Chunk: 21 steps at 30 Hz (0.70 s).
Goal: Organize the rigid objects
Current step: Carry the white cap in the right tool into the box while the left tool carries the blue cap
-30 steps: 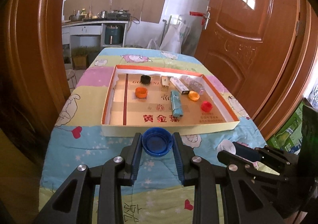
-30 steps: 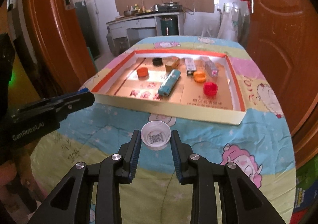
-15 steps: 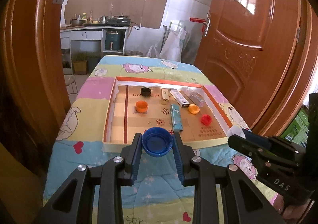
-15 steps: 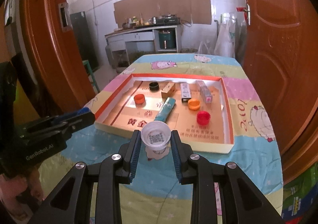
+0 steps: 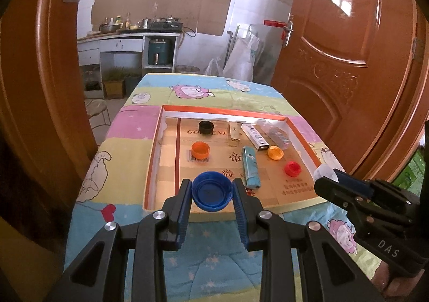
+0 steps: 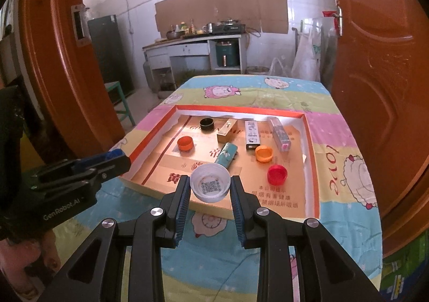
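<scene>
Claws grip caps: left claw (image 5: 212, 193) a blue cap (image 5: 212, 191), right claw (image 6: 210, 187) a QR-coded white cap (image 6: 210, 185).

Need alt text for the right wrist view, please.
The right gripper holds a white plastic bottle cap, open side up, above the near edge of a shallow cardboard tray containing caps and small boxes. The left gripper is at left.

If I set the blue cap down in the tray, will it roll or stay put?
The blue cap, pinched in the left gripper, looks rigid, light plastic. Set flat, it should stay put like the orange cap; dropped on edge, its round rim may roll across the tray.
</scene>
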### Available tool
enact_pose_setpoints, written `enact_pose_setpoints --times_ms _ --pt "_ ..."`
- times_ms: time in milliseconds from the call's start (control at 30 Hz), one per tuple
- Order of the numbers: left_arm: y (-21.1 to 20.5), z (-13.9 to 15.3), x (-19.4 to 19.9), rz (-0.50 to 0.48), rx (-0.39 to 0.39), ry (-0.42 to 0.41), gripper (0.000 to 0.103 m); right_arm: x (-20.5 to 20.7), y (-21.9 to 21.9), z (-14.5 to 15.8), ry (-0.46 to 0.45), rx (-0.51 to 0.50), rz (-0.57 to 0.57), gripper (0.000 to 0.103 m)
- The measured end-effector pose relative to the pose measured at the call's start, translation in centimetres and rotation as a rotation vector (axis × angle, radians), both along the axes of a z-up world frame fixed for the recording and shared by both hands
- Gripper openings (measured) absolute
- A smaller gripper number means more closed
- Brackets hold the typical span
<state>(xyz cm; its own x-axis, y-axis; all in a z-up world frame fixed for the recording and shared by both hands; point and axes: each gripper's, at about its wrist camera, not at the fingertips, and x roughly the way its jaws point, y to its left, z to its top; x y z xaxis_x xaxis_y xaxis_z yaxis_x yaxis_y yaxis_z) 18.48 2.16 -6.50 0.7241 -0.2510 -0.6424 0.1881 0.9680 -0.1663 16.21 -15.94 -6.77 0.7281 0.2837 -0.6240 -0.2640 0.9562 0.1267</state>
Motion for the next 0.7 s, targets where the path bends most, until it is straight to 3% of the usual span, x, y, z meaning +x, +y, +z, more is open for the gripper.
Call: enact_pose_setpoints --times_ms 700 --pt "-1.2 -1.7 5.4 -0.011 0.015 0.055 0.031 5.3 -1.6 -2.0 0.045 0.002 -0.023 0.031"
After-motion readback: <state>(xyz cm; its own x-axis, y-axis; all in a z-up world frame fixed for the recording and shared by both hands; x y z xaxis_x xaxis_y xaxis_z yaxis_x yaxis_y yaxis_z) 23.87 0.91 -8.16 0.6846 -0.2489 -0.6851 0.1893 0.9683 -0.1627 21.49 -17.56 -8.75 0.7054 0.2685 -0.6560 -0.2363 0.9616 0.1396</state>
